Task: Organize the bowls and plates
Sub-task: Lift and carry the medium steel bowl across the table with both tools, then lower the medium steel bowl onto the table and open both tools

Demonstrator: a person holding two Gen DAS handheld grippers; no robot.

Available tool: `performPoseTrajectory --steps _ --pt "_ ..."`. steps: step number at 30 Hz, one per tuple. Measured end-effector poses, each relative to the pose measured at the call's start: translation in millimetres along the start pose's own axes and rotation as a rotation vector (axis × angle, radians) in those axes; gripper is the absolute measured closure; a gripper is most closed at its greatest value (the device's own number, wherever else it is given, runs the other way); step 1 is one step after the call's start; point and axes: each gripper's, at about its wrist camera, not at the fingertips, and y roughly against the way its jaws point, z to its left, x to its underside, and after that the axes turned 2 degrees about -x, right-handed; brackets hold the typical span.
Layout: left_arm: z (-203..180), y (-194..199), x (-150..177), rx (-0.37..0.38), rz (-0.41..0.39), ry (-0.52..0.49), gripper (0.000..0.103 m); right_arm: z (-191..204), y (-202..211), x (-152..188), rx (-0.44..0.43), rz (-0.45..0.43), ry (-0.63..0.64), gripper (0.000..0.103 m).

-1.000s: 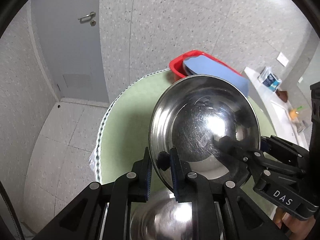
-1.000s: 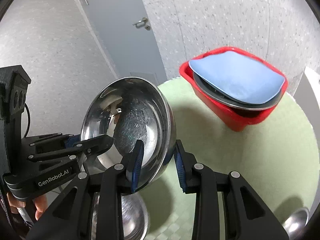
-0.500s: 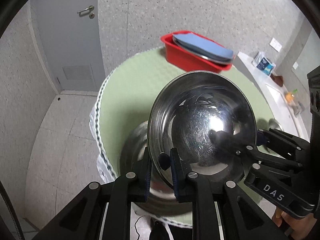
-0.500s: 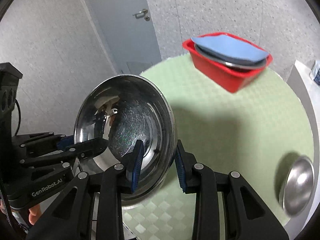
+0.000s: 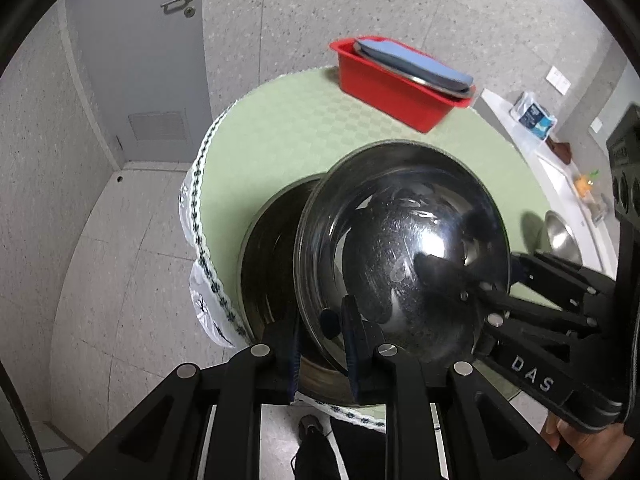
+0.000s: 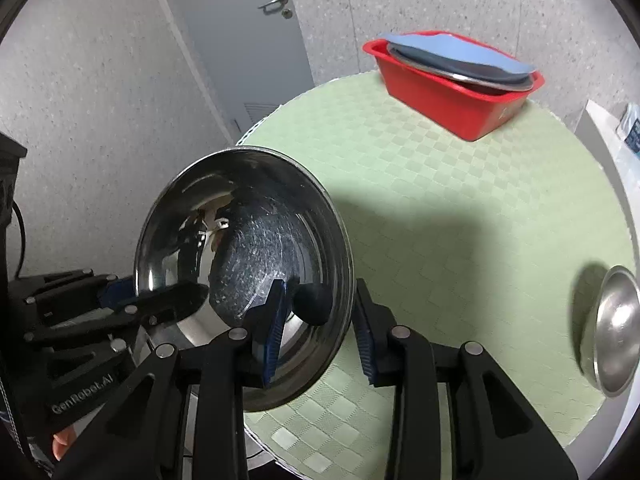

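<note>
The round table with a pale green checkered cloth [image 6: 460, 200] fills the middle of both views. At its upper right stands a red rectangular plastic tub [image 6: 452, 80] holding a blue plate [image 6: 460, 50] on a steel one. The large shiny steel bowl [image 5: 400, 248] sits tilted in the lower centre, over a dark round steel dish [image 5: 272, 264] at the table's near edge. The left gripper [image 5: 320, 344] and right gripper [image 6: 320, 324] each have jaws clenched on the bowl's rim. A small steel bowl [image 6: 612, 332] lies at the right edge.
</note>
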Motion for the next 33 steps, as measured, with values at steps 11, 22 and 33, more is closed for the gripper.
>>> performPoseTrajectory --steps 11,22,33 --pt "5.4 -3.7 0.0 -0.001 -0.012 0.046 0.058 -5.2 -20.2 3.9 -0.049 0.039 -0.052 0.066" --pt "-4.4 15.6 0.4 -0.055 -0.079 0.050 0.027 -13.8 -16.7 9.2 -0.078 0.029 -0.080 0.066" --pt "-85.1 49.1 -13.4 -0.061 -0.239 0.020 0.013 -67.0 61.4 -2.8 -0.022 -0.138 -0.072 0.048"
